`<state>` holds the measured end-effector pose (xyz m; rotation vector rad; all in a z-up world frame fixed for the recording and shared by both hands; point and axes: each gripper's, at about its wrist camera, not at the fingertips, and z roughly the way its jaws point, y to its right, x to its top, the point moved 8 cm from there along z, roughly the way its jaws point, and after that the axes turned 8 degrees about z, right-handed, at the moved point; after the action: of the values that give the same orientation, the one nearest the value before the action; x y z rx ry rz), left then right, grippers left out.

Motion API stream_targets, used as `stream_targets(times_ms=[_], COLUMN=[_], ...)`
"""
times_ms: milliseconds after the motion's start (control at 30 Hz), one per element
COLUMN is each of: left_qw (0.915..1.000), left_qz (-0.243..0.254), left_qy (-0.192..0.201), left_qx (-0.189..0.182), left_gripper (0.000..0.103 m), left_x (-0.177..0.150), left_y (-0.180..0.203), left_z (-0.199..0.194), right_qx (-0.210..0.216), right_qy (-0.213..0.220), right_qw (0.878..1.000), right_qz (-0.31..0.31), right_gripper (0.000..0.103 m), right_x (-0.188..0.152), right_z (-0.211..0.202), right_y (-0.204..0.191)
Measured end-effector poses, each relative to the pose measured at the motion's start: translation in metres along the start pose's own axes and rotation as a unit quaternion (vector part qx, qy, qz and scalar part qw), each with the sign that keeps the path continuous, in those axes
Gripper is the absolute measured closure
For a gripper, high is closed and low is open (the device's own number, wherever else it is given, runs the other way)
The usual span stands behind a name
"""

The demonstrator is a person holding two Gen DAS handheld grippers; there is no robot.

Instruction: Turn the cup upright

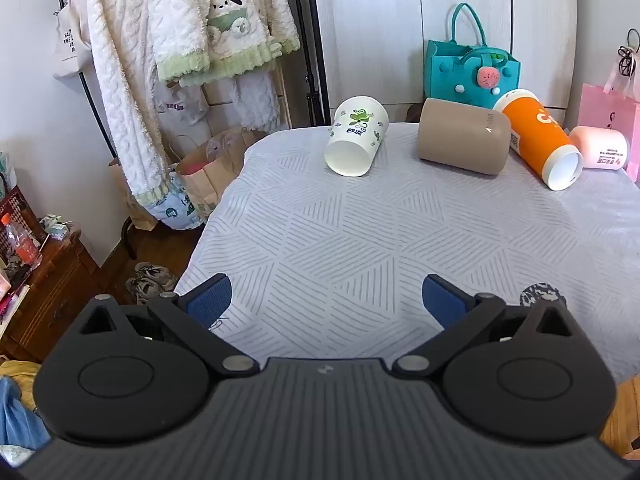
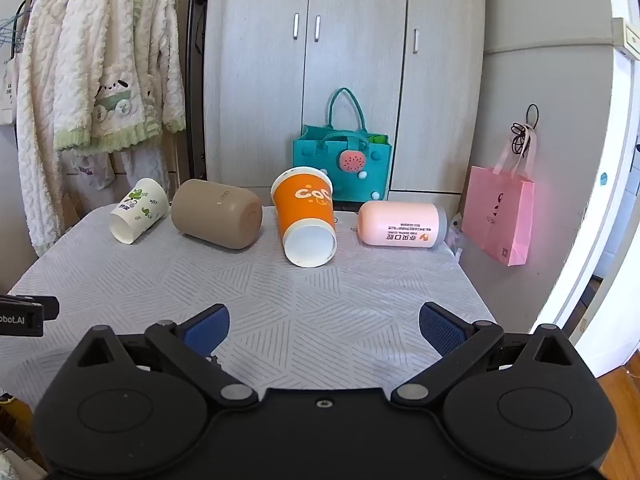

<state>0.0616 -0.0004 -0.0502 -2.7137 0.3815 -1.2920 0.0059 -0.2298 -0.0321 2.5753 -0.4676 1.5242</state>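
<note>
Four cups, all on their sides, in a row along the tabletop's [image 2: 280,304] far edge. Leftmost, near the far left corner: white frog-print cup [image 2: 138,211] [image 1: 356,136], long axis angled toward the near left, open mouth facing the cameras. Next, just beside it: tan cup [image 2: 218,213] [image 1: 464,136], axis across the tabletop, closed base to the right. Then the orange cup [image 2: 306,216] [image 1: 540,142], axis running near to far, white mouth toward the near edge, far end raised; touching the tan cup in the left wrist view. Last, near the far right corner: pink cup [image 2: 402,224] [image 1: 600,152], axis parallel to the far edge.

All four well apart from both tools, far across the patterned cloth. Left tool [image 1: 326,300] over the near left edge, released, blue pads [image 1: 210,300] spread wide, holding and touching nothing. Right tool [image 2: 324,328] over the near edge, likewise released and empty, roughly in line with the orange cup.
</note>
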Motion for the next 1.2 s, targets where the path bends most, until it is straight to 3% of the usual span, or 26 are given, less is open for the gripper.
stream_targets(times_ms=[100, 267, 567, 833, 1200], left_qw=[0.9999, 0.9987, 0.9959, 0.9957, 0.9966], left_qz=[0.0, -0.007, -0.015, -0.009, -0.015], left_qy=[0.012, 0.05, 0.086, 0.09, 0.067], left_qx=[-0.002, -0.012, -0.023, -0.022, -0.046], left_gripper=[0.0, 0.0, 0.0, 0.0, 0.0], left_x=[0.002, -0.002, 0.001, -0.003, -0.008], left_y=[0.001, 0.006, 0.003, 0.008, 0.007], left_z=[-0.001, -0.008, -0.02, -0.02, -0.012], right_qx=[0.005, 0.016, 0.016, 0.018, 0.016], right_qy=[0.008, 0.059, 0.075, 0.083, 0.074], right_qw=[1.0, 0.998, 0.997, 0.996, 0.997], right_qz=[0.006, 0.025, 0.018, 0.017, 0.022], right_gripper=[0.001, 0.001, 0.001, 0.001, 0.001], right_x=[0.001, -0.004, -0.01, -0.01, -0.011], right_z=[0.003, -0.016, -0.019, -0.021, -0.014], right_y=[-0.005, 0.001, 0.005, 0.005, 0.007])
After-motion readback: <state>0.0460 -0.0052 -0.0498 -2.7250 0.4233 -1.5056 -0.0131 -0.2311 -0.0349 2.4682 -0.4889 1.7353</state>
